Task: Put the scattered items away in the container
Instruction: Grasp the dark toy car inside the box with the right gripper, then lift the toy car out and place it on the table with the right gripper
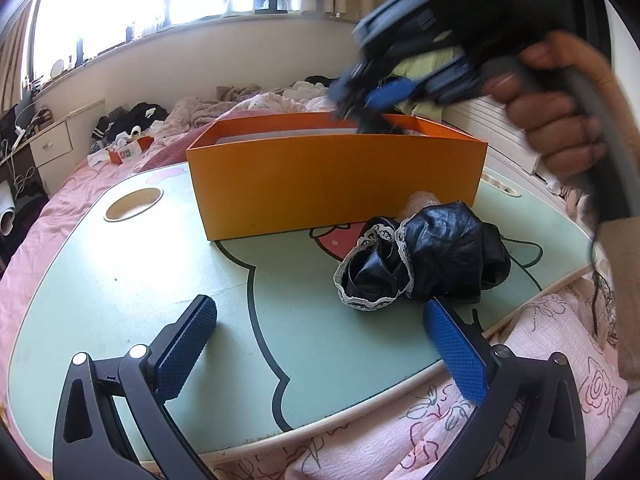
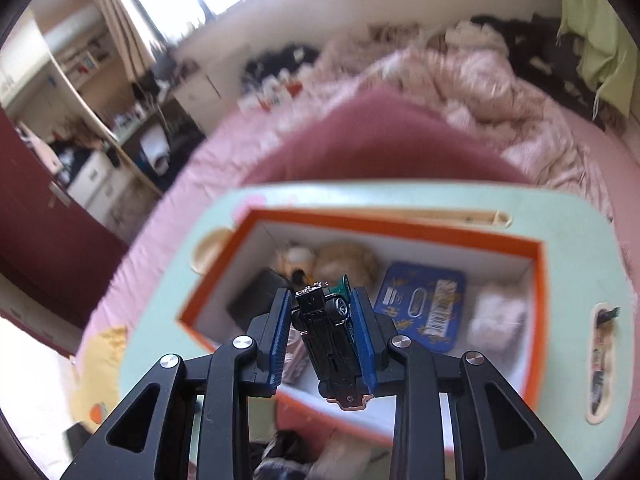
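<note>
An orange box stands open on the pale green lap table. Over the box, held by a person's hand, my right gripper is shut on a small toy car that lies upside down between the blue pads. In the left wrist view that right gripper is a blur above the box's far rim. Inside the orange box lie a plush toy, a blue tin, a black block and a white bundle. A crumpled black garment with lace trim rests on the table just beyond my open, empty left gripper.
The table sits on a bed with pink bedding. It has a round cup recess at the left and a slot at the right. Clothes and small items are heaped on the bed behind; a window runs along the far wall.
</note>
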{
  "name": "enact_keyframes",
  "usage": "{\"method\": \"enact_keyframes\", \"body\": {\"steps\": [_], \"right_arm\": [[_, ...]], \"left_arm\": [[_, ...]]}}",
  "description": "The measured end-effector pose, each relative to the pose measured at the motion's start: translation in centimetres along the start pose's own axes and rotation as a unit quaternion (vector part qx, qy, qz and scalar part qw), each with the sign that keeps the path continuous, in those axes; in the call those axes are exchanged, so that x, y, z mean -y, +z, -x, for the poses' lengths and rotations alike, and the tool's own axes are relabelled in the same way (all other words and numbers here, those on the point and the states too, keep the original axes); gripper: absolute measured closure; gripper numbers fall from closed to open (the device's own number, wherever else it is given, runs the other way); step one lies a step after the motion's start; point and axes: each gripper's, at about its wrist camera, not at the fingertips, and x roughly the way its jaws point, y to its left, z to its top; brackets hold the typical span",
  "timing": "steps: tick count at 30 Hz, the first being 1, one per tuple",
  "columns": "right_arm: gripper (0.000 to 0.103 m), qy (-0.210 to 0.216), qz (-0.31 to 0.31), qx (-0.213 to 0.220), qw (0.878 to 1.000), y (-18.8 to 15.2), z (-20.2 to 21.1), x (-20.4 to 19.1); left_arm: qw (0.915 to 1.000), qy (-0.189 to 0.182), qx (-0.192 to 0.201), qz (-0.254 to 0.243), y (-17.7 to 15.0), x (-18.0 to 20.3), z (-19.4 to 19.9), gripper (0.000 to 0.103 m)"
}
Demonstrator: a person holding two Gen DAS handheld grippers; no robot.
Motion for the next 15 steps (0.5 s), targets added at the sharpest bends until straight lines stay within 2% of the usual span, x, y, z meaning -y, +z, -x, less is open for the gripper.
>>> {"method": "enact_keyframes", "body": {"steps": [3, 5, 6, 8, 11, 13, 14, 15], "right_arm": [[0.076, 0.011, 0.015, 0.050, 0.999, -1.1, 4.9, -0.7], [0.080, 0.025, 0.018, 0.065, 0.997, -2.2, 7.3, -0.7], [0.085, 0.030, 0.017, 0.073, 0.997, -2.9, 8.4, -0.6], [0.086, 0.037, 0.019, 0.079, 0.996, -4.5, 9.7, -0.3], [0.086, 0.032, 0.004, 0.049, 0.998, -7.1, 8.7, 1.2], [0.086, 0.025, -0.008, 0.010, 1.000, -8.9, 5.7, 2.6], [0.090, 0.025, -0.018, -0.001, 1.000, -9.5, 4.5, 3.2], [0.101, 0.032, -0.036, -0.012, 0.999, -10.2, 3.0, 4.1]], "left_arm": [[1.0000, 0.000, 0.000, 0.000, 0.0, 0.0, 0.0, 0.000], [1.0000, 0.000, 0.000, 0.000, 0.0, 0.0, 0.0, 0.000], [1.0000, 0.000, 0.000, 0.000, 0.0, 0.0, 0.0, 0.000], [1.0000, 0.000, 0.000, 0.000, -0.1, 0.0, 0.0, 0.000], [1.0000, 0.000, 0.000, -0.001, -0.1, 0.0, 0.0, 0.000], [1.0000, 0.000, 0.001, -0.001, -0.1, 0.0, 0.0, 0.000], [1.0000, 0.000, 0.000, -0.001, -0.1, 0.0, 0.0, 0.000], [1.0000, 0.000, 0.001, -0.001, -0.1, -0.1, 0.0, 0.000]]}}
